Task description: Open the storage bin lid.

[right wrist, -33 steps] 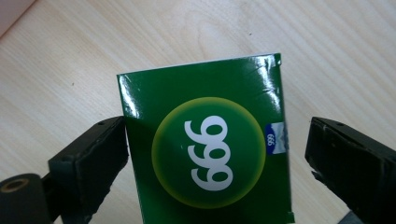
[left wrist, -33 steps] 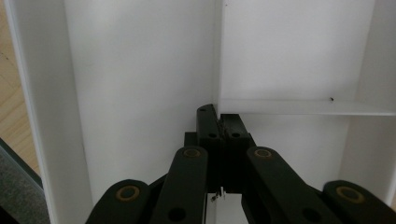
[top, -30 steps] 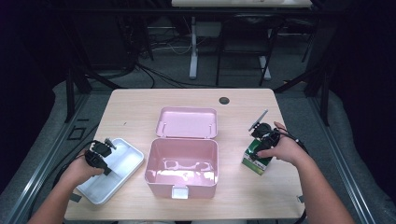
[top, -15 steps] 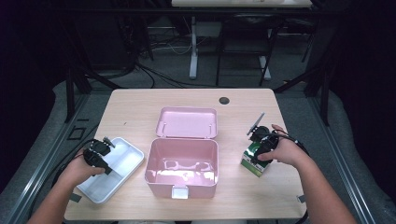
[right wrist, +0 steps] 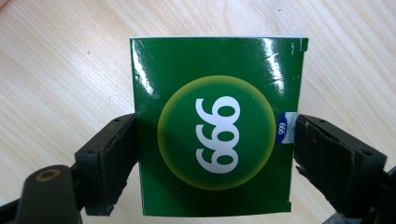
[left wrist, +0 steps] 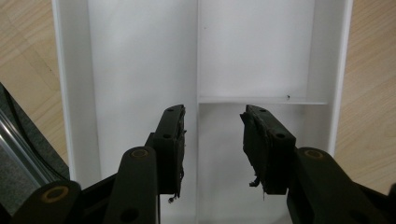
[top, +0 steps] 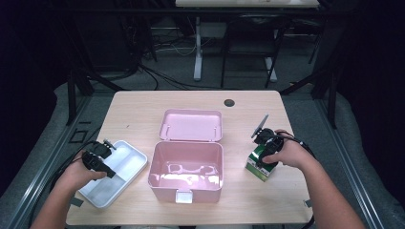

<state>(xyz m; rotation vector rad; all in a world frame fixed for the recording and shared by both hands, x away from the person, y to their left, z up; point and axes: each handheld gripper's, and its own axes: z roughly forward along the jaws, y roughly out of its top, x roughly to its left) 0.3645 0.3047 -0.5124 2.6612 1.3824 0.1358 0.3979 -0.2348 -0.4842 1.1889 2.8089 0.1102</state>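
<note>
While left hand-held gripper (left wrist: 212, 144) hangs over white divided tray (top: 125, 164), jaws just opened, spread, nothing between, right hand-held gripper (right wrist: 215, 158) pinches green box (right wrist: 217, 126) by both sides. Box stands on bench (top: 143, 109), right of open pink case (top: 188, 167).

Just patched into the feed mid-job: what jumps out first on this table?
The open pink box sits mid-table, its lid laid back and its inside bare. At the table's right, the right gripper has its jaws on either side of a green carton marked 999. At the left, the left gripper, its jaws just opened with nothing between them, hangs over a white divided tray.
</note>
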